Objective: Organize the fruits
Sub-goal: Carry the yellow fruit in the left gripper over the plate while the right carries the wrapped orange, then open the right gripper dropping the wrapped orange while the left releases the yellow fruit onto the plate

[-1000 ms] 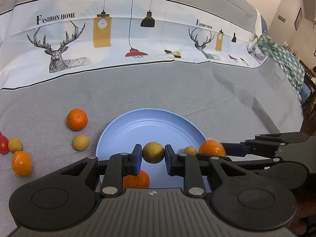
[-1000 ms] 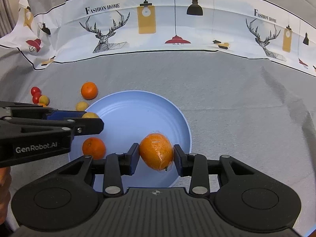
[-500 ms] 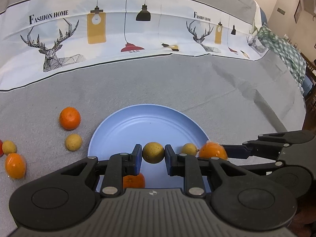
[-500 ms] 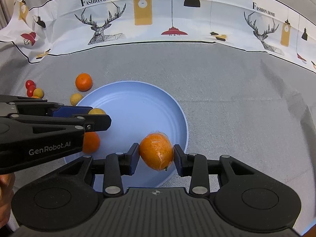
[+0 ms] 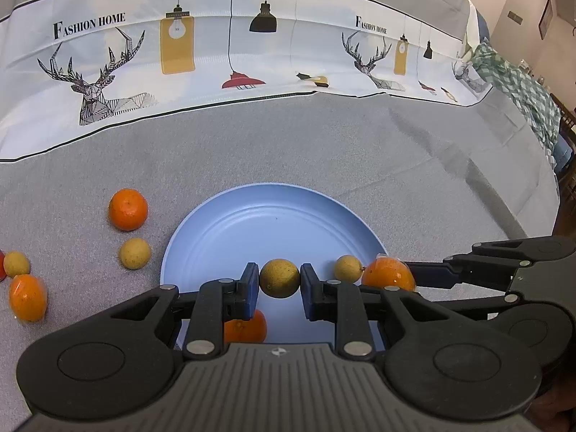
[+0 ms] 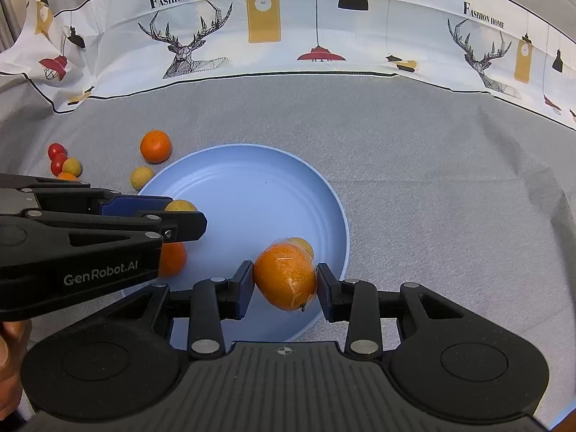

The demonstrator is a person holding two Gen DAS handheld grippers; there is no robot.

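I hold two grippers over a blue plate (image 5: 273, 223) that sits on a gray tablecloth (image 5: 324, 151). My left gripper (image 5: 279, 280) is squeezing a small round yellow-brown fruit (image 5: 279, 278), low in the middle of the left view. My right gripper (image 6: 284, 280) is squeezing an orange in clear wrap (image 6: 285, 276), low in the middle of the right view, above the near right part of the plate.

On the plate, another small yellow fruit (image 5: 347, 268) lies just beside the wrapped orange. An orange (image 5: 248, 327) lies on the near left part of the plate, partly hidden by my left gripper.

At the left of the left view, more fruit lies on the cloth: a bare orange (image 5: 128, 209), a yellow fruit (image 5: 134, 253) just below it, then another yellow one (image 5: 16, 264) and a wrapped orange (image 5: 27, 297) near the edge. In the right view I also see two red cherry tomatoes (image 6: 57, 158) at the far left.

Across the top of both views runs a white cloth band (image 5: 216, 54) with deer, hanging lamps and the words "FASHION HOME". In the upper right of the left view there is a green checked cloth (image 5: 518, 86), a plain wall (image 5: 522, 0) and a small framed picture (image 5: 545, 18). A bit of my hand (image 6: 10, 342) shows at the lower left of the right view.
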